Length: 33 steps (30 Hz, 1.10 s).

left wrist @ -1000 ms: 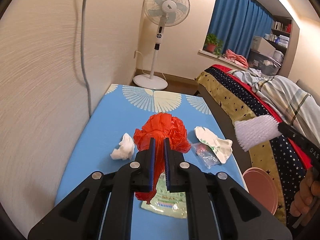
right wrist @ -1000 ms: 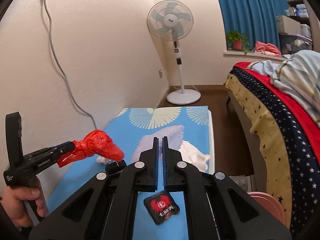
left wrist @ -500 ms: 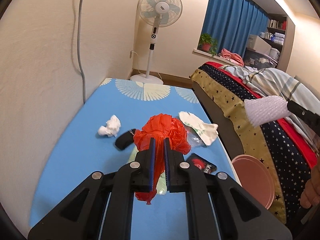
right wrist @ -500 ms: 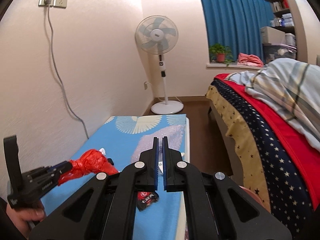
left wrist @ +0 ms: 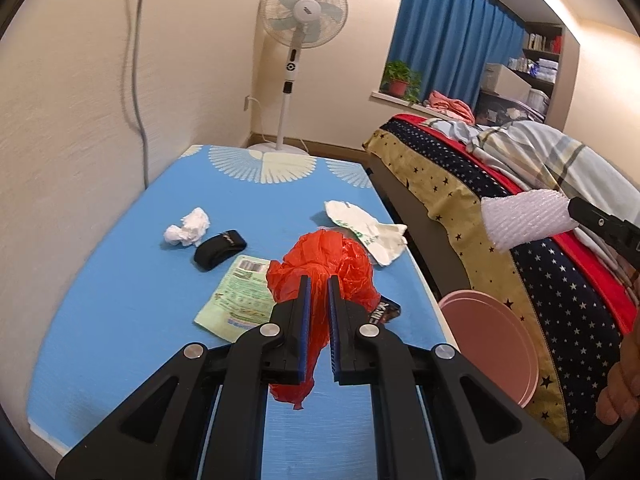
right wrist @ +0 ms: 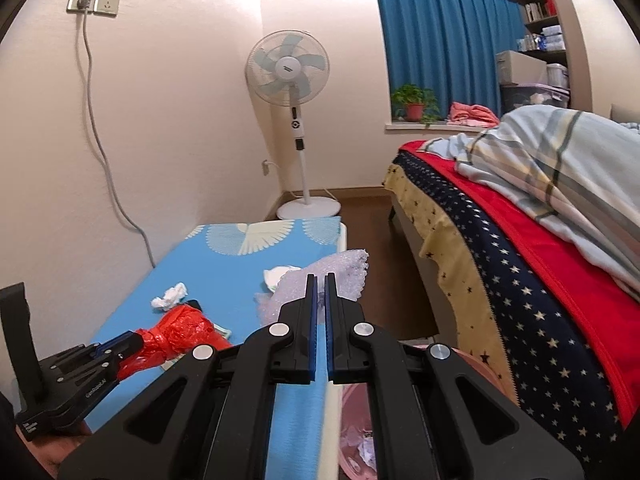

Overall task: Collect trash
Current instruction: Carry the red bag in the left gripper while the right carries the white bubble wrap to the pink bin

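My left gripper is clamped on a crumpled red plastic bag, held above the blue table. My right gripper pinches a white foam net sleeve, seen at 3 o'clock in the left view. On the table, a tissue wad lies at 10 o'clock of the bag, a green wrapper at 9. A pink bin sits at 4 o'clock.
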{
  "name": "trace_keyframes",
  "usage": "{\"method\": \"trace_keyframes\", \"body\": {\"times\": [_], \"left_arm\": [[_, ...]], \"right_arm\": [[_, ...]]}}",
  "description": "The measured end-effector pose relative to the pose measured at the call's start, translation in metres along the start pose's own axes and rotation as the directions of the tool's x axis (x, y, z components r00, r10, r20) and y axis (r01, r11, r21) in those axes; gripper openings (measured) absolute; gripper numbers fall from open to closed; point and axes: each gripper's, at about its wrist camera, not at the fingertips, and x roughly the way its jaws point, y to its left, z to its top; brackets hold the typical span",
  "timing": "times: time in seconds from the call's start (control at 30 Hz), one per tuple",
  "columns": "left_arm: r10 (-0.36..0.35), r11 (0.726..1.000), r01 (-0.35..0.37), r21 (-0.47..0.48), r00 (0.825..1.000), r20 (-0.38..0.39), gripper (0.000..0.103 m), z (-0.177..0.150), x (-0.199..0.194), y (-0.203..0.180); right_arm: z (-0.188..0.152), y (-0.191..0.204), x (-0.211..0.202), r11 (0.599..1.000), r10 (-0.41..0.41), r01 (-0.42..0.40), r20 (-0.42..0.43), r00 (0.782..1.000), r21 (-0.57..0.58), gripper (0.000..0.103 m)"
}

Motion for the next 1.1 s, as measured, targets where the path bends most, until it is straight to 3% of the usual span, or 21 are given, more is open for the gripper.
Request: {"method": "trace_keyframes", "body": {"times": [0.67, 1.1], "left_arm": [[-0.125, 0.988, 0.126, 0.088, 0.992, -0.015, 0.008, -0.009, 0.021, -0.069], [-0.255, 0.953, 0.265, 0.145, 0.963, -0.085, 0.008, -0.022, 0.052, -0.139]], "right_arm": [[-0.006, -0.065, -0.001, 0.978, -0.192, 0.194, -0.031, 0.981, 0.083, 0.004], [-0.015, -0.096, -0.001, 0.944, -0.299, 0.308, -0.087, 0.950, 0.117, 0.004]]}}
